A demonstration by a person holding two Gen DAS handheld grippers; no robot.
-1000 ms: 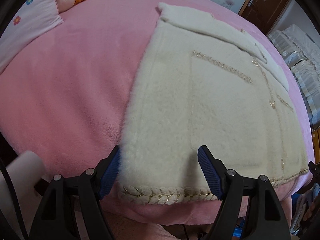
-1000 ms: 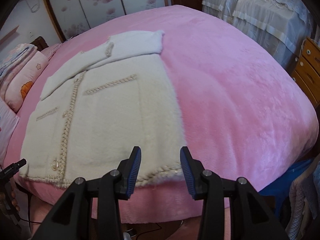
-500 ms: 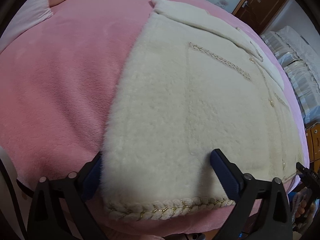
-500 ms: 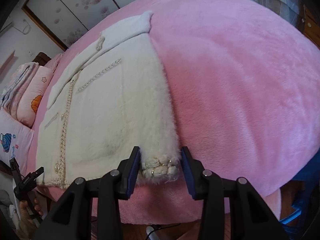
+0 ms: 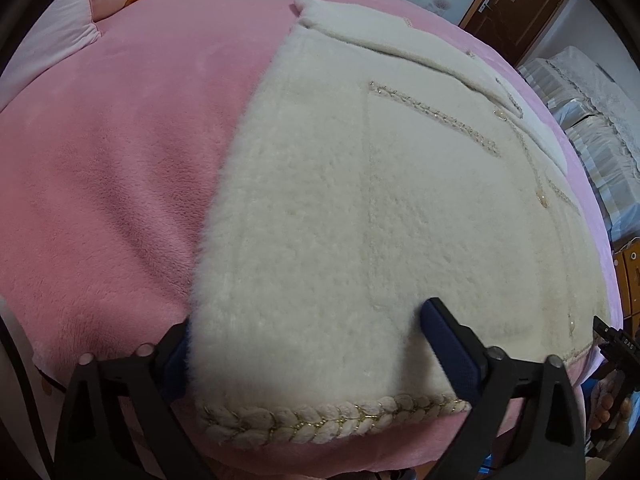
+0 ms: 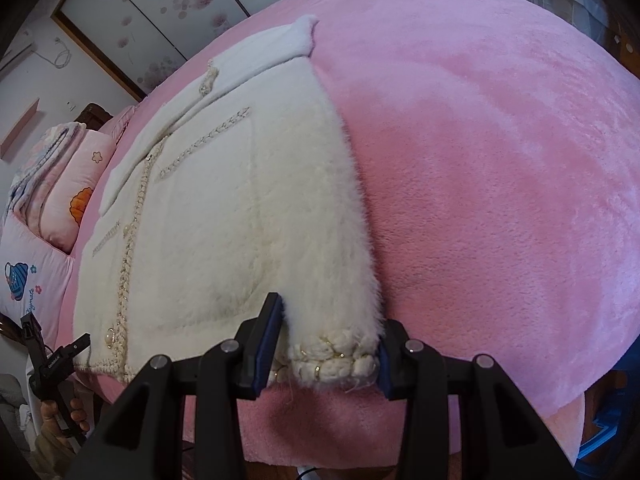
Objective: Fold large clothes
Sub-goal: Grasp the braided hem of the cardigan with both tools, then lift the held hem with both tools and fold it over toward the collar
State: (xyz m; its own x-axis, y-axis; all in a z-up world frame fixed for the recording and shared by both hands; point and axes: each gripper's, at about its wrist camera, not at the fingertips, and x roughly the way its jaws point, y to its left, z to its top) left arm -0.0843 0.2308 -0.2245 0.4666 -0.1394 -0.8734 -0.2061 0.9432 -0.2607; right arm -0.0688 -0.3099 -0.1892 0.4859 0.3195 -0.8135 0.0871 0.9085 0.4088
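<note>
Big pink bed [image 6: 500,168] fills both views, its plush cover bare all down one side of the garment and open on the other side too, out to the pillows [image 6: 76,200] stacked at the head. No bins or baskets here; the bed itself carries everything. On it lies the cream fluffy jacket [image 5: 360,208], flat, front up, collar at the far end, braided hem [image 5: 320,420] along the near edge of the mattress, just short of the drop-off. A pocket with a braided top edge [image 5: 436,116] sits on the front panel.

Left gripper [image 5: 308,356] is down over one hem corner, jaws very wide, having just eased in slightly after spreading; one finger sits off the jacket's side edge on the pink cover, the other rests on the pile. The fabric lies between them, unpinched.

Right gripper [image 6: 326,346] is at the other hem corner, jaws at a middling width, blue pads [image 6: 266,344] set either side of the bunched braid there. Whether they actually press it, I cannot tell.

Bottom corner of the right view: a hand [image 6: 60,420] holding the left tool.
</note>
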